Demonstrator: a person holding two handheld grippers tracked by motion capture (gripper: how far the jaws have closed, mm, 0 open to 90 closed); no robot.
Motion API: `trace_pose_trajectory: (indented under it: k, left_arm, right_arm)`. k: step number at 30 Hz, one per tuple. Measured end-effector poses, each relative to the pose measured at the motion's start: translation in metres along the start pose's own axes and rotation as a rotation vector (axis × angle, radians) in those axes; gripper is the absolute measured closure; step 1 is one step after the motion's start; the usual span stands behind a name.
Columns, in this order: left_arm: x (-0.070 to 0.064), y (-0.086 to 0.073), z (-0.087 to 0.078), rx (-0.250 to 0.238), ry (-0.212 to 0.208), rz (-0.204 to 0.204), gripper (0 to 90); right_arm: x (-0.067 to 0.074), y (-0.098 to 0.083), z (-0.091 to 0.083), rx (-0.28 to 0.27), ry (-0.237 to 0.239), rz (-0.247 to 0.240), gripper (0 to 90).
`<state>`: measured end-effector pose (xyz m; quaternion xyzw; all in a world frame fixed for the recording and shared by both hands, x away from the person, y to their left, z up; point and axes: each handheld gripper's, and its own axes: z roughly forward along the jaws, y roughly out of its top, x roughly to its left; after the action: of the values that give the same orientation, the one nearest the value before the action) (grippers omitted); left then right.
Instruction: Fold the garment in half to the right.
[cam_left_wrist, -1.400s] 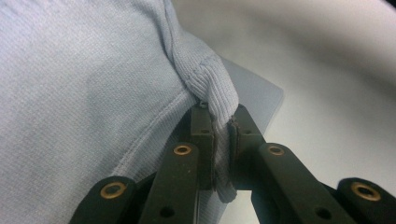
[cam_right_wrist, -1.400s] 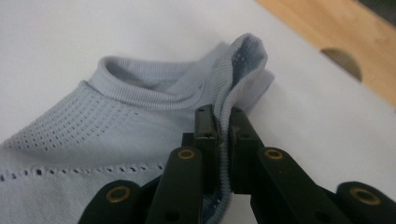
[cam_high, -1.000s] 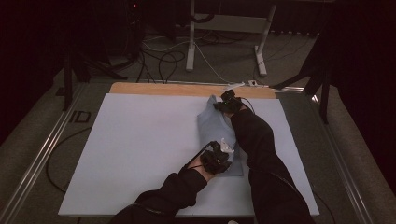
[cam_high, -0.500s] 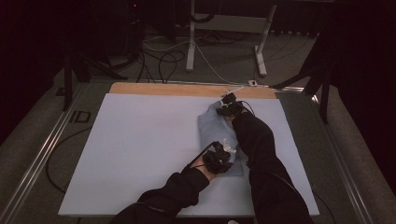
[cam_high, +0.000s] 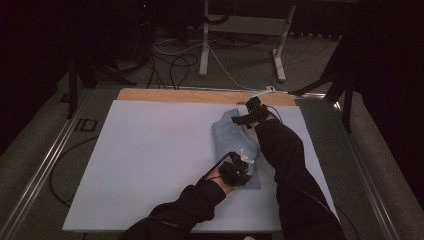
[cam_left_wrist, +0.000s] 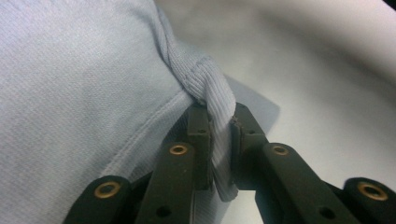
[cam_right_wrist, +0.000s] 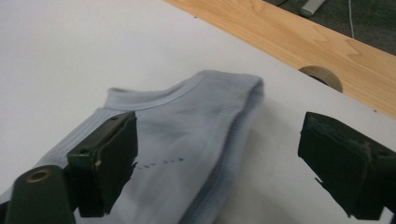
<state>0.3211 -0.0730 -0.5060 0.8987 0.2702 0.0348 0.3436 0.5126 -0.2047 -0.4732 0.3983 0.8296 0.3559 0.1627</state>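
Observation:
A folded light-blue garment (cam_high: 231, 142) lies on the right half of the white table top (cam_high: 150, 150). At its near end my left gripper (cam_high: 239, 167) is shut on a ribbed hem; in the left gripper view the pads (cam_left_wrist: 201, 135) pinch that hem (cam_left_wrist: 217, 93). My right gripper (cam_high: 250, 116) hovers at the garment's far end. Its jaws have just been opening and now stand wide apart. In the right gripper view the ribbed neckline (cam_right_wrist: 187, 93) lies flat below the right gripper (cam_right_wrist: 219, 154), untouched by the pads (cam_right_wrist: 112, 154).
A wooden strip (cam_high: 200, 95) runs along the table's far edge, with a round hole (cam_right_wrist: 322, 74) in it near the garment. Metal rails (cam_high: 45, 170) flank the table. Cables and a white stand (cam_high: 240, 25) sit on the floor beyond.
The right gripper's jaws have opened and let go of the garment's far end, which now lies flat. That gripper drew slightly right and nearer. The left gripper kept still.

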Motion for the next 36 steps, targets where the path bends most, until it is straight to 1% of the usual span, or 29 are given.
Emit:
trace_pose_trajectory:
  k: [2, 3, 4, 6, 8, 10, 12, 14, 20, 24, 25, 26, 27, 28, 30, 31, 36]
  left_arm:
    - [-0.003, 0.000, 0.001, -0.004, -0.011, 0.003, 78.2]
    - [-0.004, 0.000, 0.002, 0.000, -0.029, 0.014, 76.2]
    - [-0.007, 0.000, 0.004, 0.007, -0.037, 0.021, 75.4]
    - [-0.011, 0.000, 0.007, 0.013, -0.033, 0.047, 73.4]
    - [-0.013, 0.000, 0.009, 0.017, -0.030, 0.054, 73.2]
    - [-0.015, 0.000, 0.010, 0.020, -0.021, 0.059, 74.9]
    - [-0.014, 0.001, 0.011, 0.025, -0.021, 0.058, 81.3]
    - [-0.015, 0.003, 0.011, 0.029, -0.017, 0.045, 84.9]
    - [-0.021, 0.008, 0.012, 0.017, -0.013, 0.060, 85.5]
    - [-0.022, 0.006, 0.017, 0.014, -0.038, 0.059, 79.7]
    - [-0.023, 0.006, 0.018, 0.017, -0.045, 0.067, 77.5]
    - [-0.024, 0.006, 0.019, 0.012, -0.057, 0.063, 75.5]
    - [-0.025, 0.006, 0.020, 0.014, -0.066, 0.067, 72.7]
    - [-0.026, 0.006, 0.021, 0.015, -0.076, 0.056, 70.3]
    - [-0.028, 0.005, 0.023, 0.014, -0.094, 0.059, 65.7]
    - [-0.029, 0.005, 0.023, 0.014, -0.103, 0.057, 65.1]
    - [-0.029, 0.004, 0.023, 0.008, -0.118, 0.059, 61.5]
  right_arm:
    - [0.001, -0.001, -0.002, -0.009, 0.004, 0.003, 11.8]
    - [0.001, -0.002, -0.003, -0.011, 0.008, 0.006, 11.8]
    - [0.002, -0.003, -0.004, -0.012, 0.006, 0.006, 11.9]
    - [0.002, -0.005, -0.005, -0.011, 0.004, 0.005, 12.0]
    - [0.003, -0.006, -0.006, -0.021, 0.005, 0.011, 13.1]
    - [0.004, -0.007, -0.007, -0.019, 0.006, 0.005, 13.4]
    - [0.005, -0.008, -0.008, -0.017, 0.004, 0.004, 13.6]
    - [0.005, -0.009, -0.008, -0.020, 0.012, 0.008, 13.6]
    - [0.006, -0.006, -0.010, -0.029, 0.014, 0.004, 13.7]
    - [0.009, -0.005, -0.011, -0.034, 0.018, 0.000, 13.7]
    - [0.009, -0.005, -0.011, -0.032, 0.021, -0.001, 13.7]
    - [0.010, -0.005, -0.011, -0.029, 0.019, -0.008, 13.7]
    - [0.010, -0.005, -0.010, -0.030, 0.019, -0.009, 13.7]
    - [0.010, -0.005, -0.010, -0.031, 0.023, -0.008, 13.7]
    - [0.011, -0.006, -0.010, -0.030, 0.024, -0.007, 13.6]
    - [0.011, -0.006, -0.009, -0.027, 0.025, -0.010, 13.6]
    - [0.012, -0.007, -0.010, -0.028, 0.030, -0.011, 13.6]
